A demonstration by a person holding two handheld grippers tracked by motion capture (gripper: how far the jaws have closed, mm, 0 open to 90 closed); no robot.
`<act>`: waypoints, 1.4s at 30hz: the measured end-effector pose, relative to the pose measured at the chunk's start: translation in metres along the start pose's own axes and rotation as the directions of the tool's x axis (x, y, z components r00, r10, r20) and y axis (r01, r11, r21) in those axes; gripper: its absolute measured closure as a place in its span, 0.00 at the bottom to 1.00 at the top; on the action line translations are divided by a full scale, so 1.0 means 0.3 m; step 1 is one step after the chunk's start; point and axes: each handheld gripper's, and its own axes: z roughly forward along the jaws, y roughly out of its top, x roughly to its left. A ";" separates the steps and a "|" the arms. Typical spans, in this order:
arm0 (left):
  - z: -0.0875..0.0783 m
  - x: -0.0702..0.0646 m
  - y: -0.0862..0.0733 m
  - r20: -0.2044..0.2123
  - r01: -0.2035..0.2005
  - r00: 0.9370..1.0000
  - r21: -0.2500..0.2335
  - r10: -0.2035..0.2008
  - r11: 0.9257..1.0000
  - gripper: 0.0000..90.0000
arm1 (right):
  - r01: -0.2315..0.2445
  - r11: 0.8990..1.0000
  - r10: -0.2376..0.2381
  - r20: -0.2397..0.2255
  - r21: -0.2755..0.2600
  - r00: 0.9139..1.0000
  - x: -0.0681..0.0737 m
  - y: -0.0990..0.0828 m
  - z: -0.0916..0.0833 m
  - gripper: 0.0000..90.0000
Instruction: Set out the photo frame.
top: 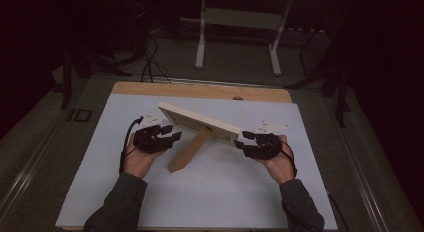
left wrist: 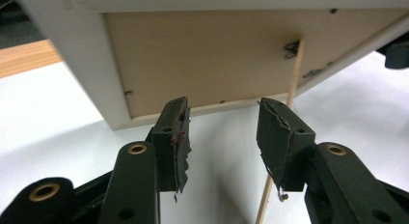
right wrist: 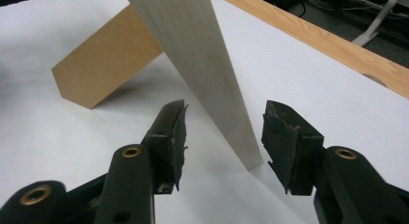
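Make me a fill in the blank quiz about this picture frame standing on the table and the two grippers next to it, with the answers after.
1. The picture frame stands on the white table, propped from behind by its ____ stand.
2. The right gripper has its jaws on either side of the frame's edge, ____ and not pressing on it.
3. The left gripper faces the frame's ____ side, jaws apart.

Missing words: wooden; open; back
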 end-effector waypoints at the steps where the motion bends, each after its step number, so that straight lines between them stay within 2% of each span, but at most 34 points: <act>1: -0.003 0.004 0.000 -0.002 0.005 1.000 -0.001 -0.005 1.000 0.65 | 0.000 1.000 0.000 0.004 0.006 1.000 -0.001 -0.003 -0.001 0.55; 7: -0.007 0.009 0.005 -0.014 0.000 1.000 -0.001 0.000 1.000 0.71 | -0.002 1.000 0.002 0.007 0.014 1.000 -0.011 -0.023 -0.012 0.57; 10: -0.007 0.013 0.010 -0.030 0.014 0.999 -0.020 -0.014 1.000 0.71 | -0.006 1.000 0.006 0.001 0.016 1.000 -0.017 -0.030 -0.017 0.60; 15: -0.002 0.025 0.020 -0.021 0.031 0.999 -0.024 -0.031 0.999 0.70 | -0.012 1.000 0.012 0.011 0.026 1.000 -0.032 -0.047 -0.023 0.63; 21: 0.004 0.031 0.030 -0.045 0.036 0.998 -0.021 -0.037 0.999 0.63 | -0.058 0.998 0.057 0.024 0.020 0.998 -0.062 -0.068 -0.034 0.71; 26: 0.020 0.031 0.037 -0.038 0.030 0.999 -0.007 -0.031 1.000 0.67 | -0.108 0.994 0.109 0.046 -0.017 0.993 -0.086 -0.077 -0.032 0.78; 32: 0.037 0.029 0.046 -0.043 0.017 0.999 0.004 -0.017 1.000 0.70 | -0.175 0.981 0.180 0.056 -0.079 0.982 -0.111 -0.073 -0.029 0.89; 38: 0.052 0.028 0.050 -0.024 0.045 0.999 -0.017 -0.046 0.999 0.71 | -0.186 0.979 0.192 0.068 -0.080 0.979 -0.121 -0.052 -0.013 0.95; 42: 0.069 0.023 0.055 -0.029 0.040 0.999 -0.014 -0.040 0.999 0.75 | -0.190 0.978 0.196 0.068 -0.085 0.978 -0.120 -0.039 0.001 0.99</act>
